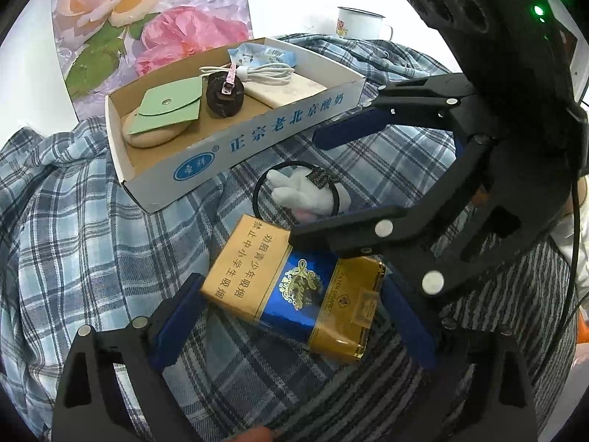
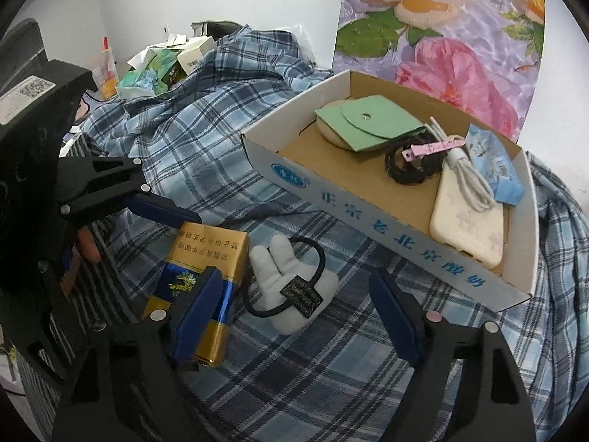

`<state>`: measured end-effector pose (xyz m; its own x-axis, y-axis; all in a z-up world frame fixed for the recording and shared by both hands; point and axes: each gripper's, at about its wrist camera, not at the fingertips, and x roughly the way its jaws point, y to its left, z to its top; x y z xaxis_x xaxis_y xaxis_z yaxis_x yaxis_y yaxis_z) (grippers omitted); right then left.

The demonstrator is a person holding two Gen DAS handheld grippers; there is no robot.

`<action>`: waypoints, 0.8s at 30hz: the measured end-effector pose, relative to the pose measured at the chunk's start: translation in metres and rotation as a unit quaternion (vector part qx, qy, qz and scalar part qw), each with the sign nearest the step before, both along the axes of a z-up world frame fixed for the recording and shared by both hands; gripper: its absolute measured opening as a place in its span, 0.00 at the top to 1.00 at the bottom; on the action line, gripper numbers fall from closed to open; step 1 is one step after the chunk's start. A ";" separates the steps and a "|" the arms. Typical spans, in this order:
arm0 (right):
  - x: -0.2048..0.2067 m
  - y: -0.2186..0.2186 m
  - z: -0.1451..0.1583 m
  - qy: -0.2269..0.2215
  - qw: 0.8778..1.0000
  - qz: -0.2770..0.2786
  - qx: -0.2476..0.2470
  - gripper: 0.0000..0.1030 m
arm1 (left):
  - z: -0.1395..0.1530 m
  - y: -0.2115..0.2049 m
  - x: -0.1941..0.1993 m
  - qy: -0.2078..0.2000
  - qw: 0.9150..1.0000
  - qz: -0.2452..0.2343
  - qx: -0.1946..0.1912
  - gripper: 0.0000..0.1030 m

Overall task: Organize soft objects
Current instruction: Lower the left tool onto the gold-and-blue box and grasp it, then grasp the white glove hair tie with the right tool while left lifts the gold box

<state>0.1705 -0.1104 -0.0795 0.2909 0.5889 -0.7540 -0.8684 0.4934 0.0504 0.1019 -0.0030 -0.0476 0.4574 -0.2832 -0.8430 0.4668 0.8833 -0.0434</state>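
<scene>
Enamel mug (image 1: pixel 359 22) left view only; both grippers' fingers apart, unclamped.

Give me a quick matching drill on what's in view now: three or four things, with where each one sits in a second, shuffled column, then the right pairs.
Things:
1. cigarette pack
2. plush rabbit hair tie
3. green pouch
4. enamel mug

Places:
A. in the cardboard box, lying on a beige pad
B. between the left gripper's blue fingers, on the plaid cloth
C. behind the box, near the white wall
D. between the right gripper's open fingers, beside the pack

Pairs: 1-B, 2-D, 3-A, 4-C
</scene>
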 end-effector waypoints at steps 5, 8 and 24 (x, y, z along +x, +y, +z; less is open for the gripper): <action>0.003 -0.004 0.002 0.010 1.000 0.004 0.011 0.42 | 0.001 -0.001 -0.002 -0.004 1.000 0.004 0.000 0.07; 0.004 -0.004 -0.001 0.014 1.000 0.003 0.004 0.50 | 0.003 0.000 -0.003 -0.005 1.000 0.006 -0.004 0.07; -0.001 -0.004 0.003 -0.021 1.000 0.004 0.005 0.61 | 0.010 0.004 -0.005 -0.012 1.000 0.015 -0.024 0.07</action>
<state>0.1692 -0.1143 -0.0762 0.3178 0.5991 -0.7349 -0.8736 0.4863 0.0187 0.0969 0.0011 -0.0376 0.4858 -0.3081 -0.8179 0.4416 0.8941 -0.0745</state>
